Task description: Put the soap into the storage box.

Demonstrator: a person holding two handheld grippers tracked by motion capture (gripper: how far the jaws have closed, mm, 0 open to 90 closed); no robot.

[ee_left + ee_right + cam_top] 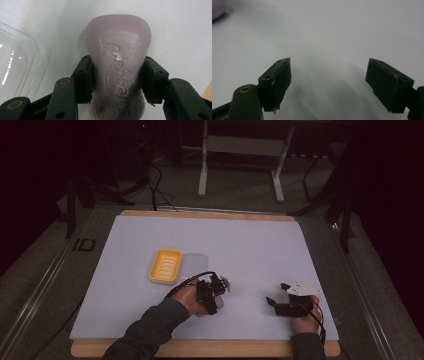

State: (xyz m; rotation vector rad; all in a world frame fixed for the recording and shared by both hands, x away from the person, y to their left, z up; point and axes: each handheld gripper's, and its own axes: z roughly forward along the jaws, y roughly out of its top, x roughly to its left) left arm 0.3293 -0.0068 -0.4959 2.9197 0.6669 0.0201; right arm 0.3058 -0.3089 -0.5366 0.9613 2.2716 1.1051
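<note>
Right now my left tool (117, 82) is clamped on a pale purple bar of soap (117, 62), its two black pads pressing the bar's narrow waist from either side. In the left gripper view the bar lies flat on the white counter (180, 27), stamped lettering facing up, its broad rounded end pointing away from me. Just to the left of it there sits the edge of a clear plastic lid (17, 62), close to the soap but not touching it.

From the high view I see my left tool (220, 287) near the middle of the counter (260, 245), a little toward the near side. The yellow soap dish (165, 265) lies just beyond it to the left, with the clear lid (196, 262) right beside the dish on its right.

My right tool (278, 293) rests over on the near right, well apart from the soap. Its pads stand wide open in the right gripper view (328, 82), with bare counter between them. A sliver of the soap (217, 10) shows at that view's top left corner.
</note>
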